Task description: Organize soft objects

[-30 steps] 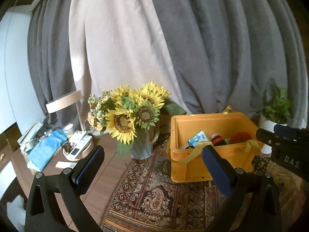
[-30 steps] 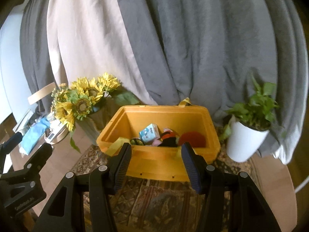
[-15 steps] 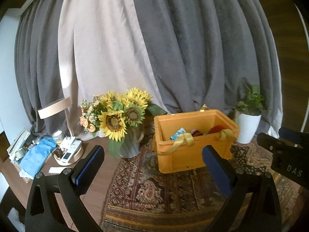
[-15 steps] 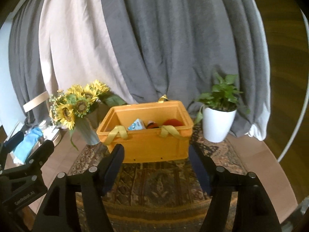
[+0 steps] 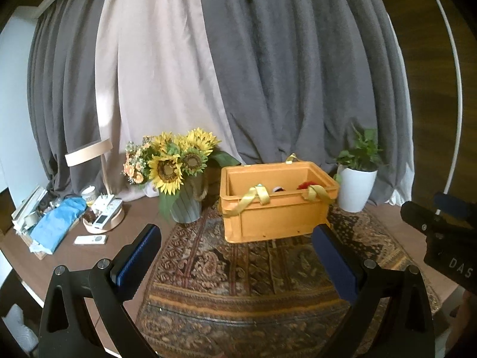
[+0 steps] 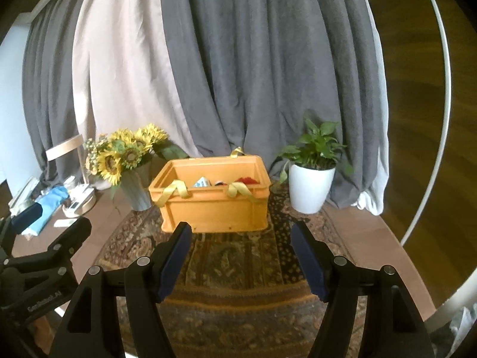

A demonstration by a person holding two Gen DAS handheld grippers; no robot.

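Observation:
An orange plastic crate [image 5: 277, 217] [image 6: 211, 211] with yellow straps over its rim stands on a patterned rug. Inside it, only the tops of a red soft thing [image 6: 246, 180], a blue-and-white packet [image 6: 202, 182] and a small dark item show. My left gripper [image 5: 235, 232] hangs open in front of the crate, well short of it, with nothing between its blue pads. My right gripper [image 6: 241, 228] is also open and holds nothing, at about the same distance from the crate's front wall. Each gripper's black body shows at the edge of the other's view.
A vase of sunflowers [image 5: 176, 173] stands left of the crate, and a white potted plant [image 6: 311, 188] to its right. A blue cloth [image 5: 56, 220], a round tray with remotes [image 5: 103, 219] and a lamp crowd the table's left side. Grey and beige curtains hang behind.
Both grippers have drawn back from the crate, which now looks smaller and farther off. The right jaws stand wider apart than a second ago.

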